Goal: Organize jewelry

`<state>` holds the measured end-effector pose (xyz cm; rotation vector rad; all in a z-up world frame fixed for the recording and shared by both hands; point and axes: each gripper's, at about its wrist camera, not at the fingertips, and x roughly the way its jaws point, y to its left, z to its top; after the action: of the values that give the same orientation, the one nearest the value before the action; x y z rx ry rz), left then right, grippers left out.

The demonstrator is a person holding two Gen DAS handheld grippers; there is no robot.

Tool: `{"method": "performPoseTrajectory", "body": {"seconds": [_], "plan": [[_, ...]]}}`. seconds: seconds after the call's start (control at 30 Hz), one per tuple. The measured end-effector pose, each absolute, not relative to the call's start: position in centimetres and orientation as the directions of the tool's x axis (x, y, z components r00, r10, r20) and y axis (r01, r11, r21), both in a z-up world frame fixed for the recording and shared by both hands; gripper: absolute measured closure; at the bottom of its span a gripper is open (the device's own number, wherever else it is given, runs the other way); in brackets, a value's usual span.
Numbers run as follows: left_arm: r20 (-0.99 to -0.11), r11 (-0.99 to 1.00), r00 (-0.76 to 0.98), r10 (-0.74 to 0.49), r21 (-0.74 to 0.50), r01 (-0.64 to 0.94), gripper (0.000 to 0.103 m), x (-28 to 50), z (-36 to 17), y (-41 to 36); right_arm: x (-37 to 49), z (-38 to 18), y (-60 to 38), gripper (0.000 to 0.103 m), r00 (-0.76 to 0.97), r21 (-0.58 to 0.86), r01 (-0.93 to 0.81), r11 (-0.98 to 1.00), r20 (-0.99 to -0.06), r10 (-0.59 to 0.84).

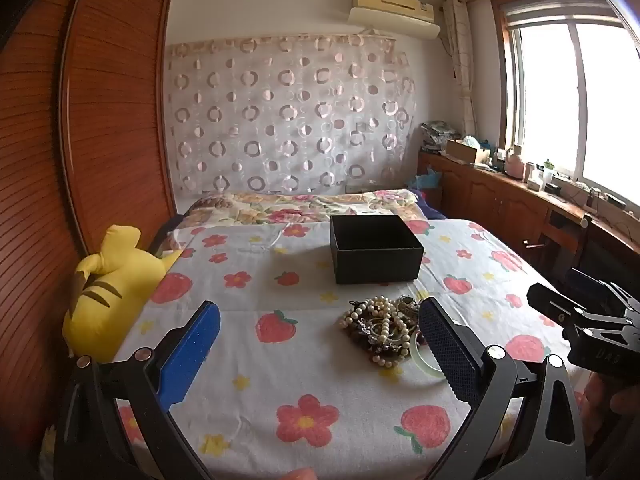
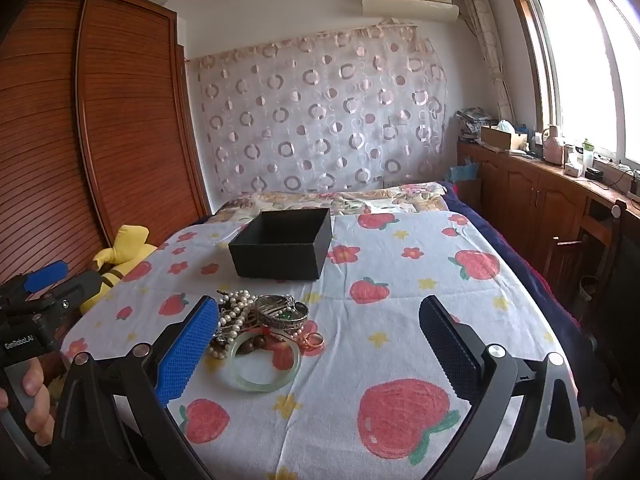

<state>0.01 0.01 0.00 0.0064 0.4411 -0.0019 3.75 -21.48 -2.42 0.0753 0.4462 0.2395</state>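
On the bed (image 2: 400, 288), at 6 o'clock from empty box (image 2: 282, 244), jewelry (image 2: 260, 328) all heaped, unsorted; both grippers, left (image 1: 320, 344), right (image 2: 316, 344), spread wide, grasping nothing.

Your right gripper (image 2: 318, 344) is wide open over the bed (image 2: 420, 248), nothing between the blue pads. The jewelry pile (image 2: 260, 320) sits just beside its left pad: pearl strands, a silver bangle (image 2: 282, 309), a pale green jade bangle (image 2: 266, 364) nearest you, and a small gold ring (image 2: 314, 340). The open black box (image 2: 282, 244) stands behind the pile. Your left gripper (image 2: 44, 284) pokes in at far left, with a yellow plush (image 2: 120, 256) beyond it.
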Motion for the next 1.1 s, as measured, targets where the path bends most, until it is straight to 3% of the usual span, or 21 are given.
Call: {"method": "performPoseTrajectory", "body": {"seconds": [1.1], "plan": [[-0.432,1.0,0.902,0.003,0.012,0.002,0.007,0.02,-0.01,-0.01,3.73,-2.55,-21.43,0.002,0.875,0.121,-0.214,0.969,-0.417,0.245]]}}
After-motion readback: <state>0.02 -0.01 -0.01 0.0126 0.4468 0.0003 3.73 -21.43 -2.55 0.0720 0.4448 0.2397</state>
